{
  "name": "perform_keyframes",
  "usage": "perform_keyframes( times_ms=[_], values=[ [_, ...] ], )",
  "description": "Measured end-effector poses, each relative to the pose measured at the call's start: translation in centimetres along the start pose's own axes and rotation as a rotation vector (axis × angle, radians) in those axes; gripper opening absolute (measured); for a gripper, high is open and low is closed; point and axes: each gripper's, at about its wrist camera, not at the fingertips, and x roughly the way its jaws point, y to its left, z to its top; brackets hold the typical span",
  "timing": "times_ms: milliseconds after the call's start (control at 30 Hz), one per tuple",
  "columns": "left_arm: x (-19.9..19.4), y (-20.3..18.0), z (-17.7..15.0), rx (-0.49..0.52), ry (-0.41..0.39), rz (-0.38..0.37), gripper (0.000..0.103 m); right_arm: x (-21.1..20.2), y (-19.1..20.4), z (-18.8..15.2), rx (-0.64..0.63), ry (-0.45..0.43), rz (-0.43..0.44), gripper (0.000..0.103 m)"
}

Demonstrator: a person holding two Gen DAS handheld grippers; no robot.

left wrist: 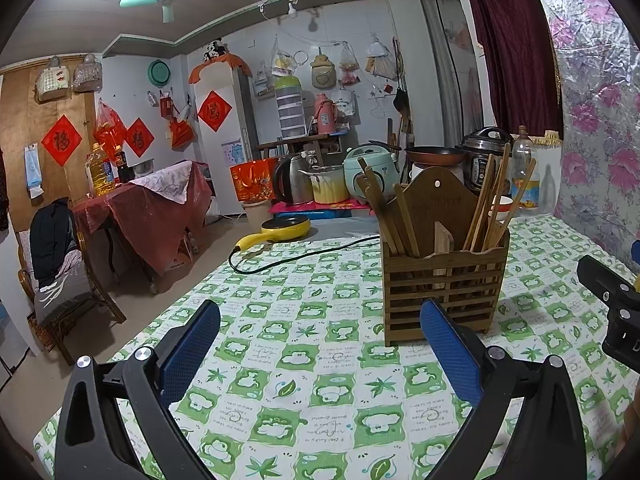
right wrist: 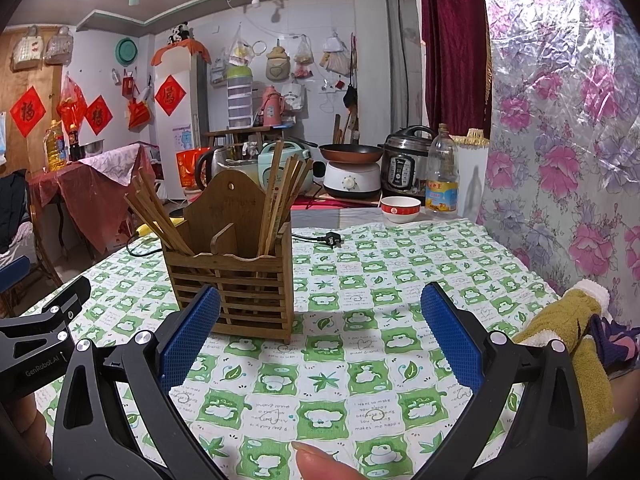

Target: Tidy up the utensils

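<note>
A brown wooden slatted utensil holder (left wrist: 442, 280) stands upright on the green-and-white checked tablecloth (left wrist: 304, 360). Several wooden chopsticks (left wrist: 494, 200) lean in its left and right compartments. My left gripper (left wrist: 320, 340) is open and empty, just in front and left of the holder. In the right wrist view the holder (right wrist: 236, 276) stands ahead and left with chopsticks (right wrist: 280, 196) in it. My right gripper (right wrist: 320, 332) is open and empty, its left finger (right wrist: 188, 332) overlapping the holder's base. The left gripper's body (right wrist: 36, 340) shows at the left edge.
A black power cord (left wrist: 296, 256) with its plug (right wrist: 334, 240) lies behind the holder, next to a yellow electric pan (left wrist: 280, 228). A red-rimmed bowl (right wrist: 400, 208) and an oil bottle (right wrist: 442, 176) stand at the table's far edge. A flowered wall covering (right wrist: 560, 140) bounds the right side. A yellow towel (right wrist: 568, 328) lies at right.
</note>
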Motion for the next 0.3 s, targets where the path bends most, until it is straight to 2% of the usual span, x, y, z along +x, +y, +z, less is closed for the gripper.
perform_keyframes(
  times_ms=[300],
  values=[
    [0.01,0.49,-0.24,-0.006,0.011,-0.011,0.098,0.1,0.29,0.23,0.009,-0.002,-0.002,0.097]
  ],
)
